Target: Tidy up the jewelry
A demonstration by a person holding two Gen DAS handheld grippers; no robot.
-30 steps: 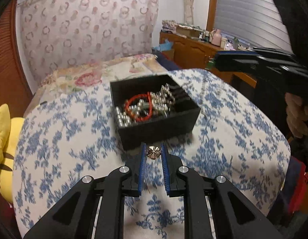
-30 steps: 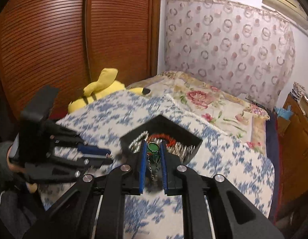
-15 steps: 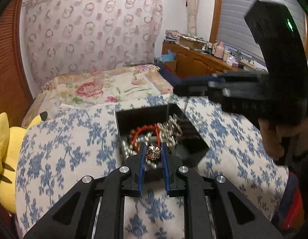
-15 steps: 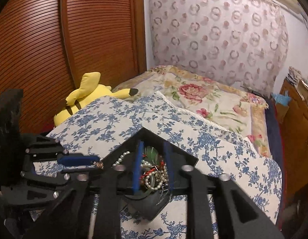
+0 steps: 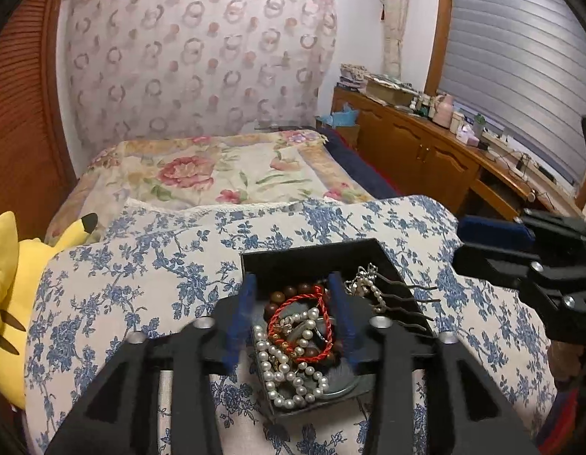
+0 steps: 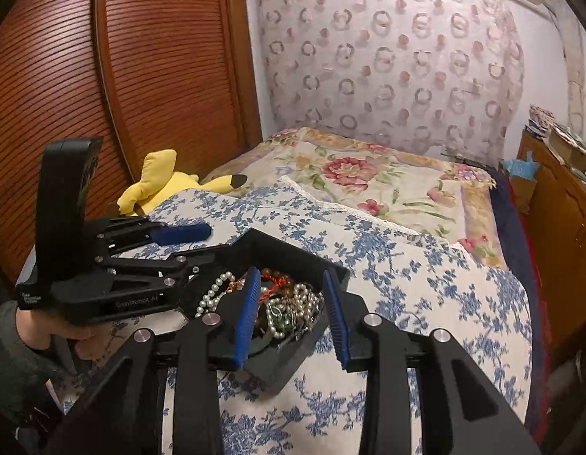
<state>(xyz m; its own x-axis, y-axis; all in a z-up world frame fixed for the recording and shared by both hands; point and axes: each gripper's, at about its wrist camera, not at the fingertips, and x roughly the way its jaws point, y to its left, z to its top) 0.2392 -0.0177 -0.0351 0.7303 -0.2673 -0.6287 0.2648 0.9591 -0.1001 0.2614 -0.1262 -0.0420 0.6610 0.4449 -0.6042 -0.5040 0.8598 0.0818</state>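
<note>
A black jewelry box (image 5: 315, 261) sits on a round table covered by a blue-flowered cloth (image 5: 133, 265). Inside the box lie a tangle of white pearl strands (image 5: 289, 375), a red cord bracelet (image 5: 296, 314), brown wooden beads (image 5: 289, 297) and a dark hair comb (image 5: 403, 303) with thin prongs near the right wall.

The left gripper (image 5: 293, 314) hangs directly over the box, its blue-padded fingers (image 5: 240, 318) spread apart with nothing between them. The right gripper (image 6: 293, 311) is also above the box from the other side, its fingers likewise parted and holding nothing.

Beyond the table are a bed with a floral quilt (image 5: 217, 174), a yellow plush toy (image 5: 8, 288) at the left edge, and a wooden dresser (image 5: 425, 151).
</note>
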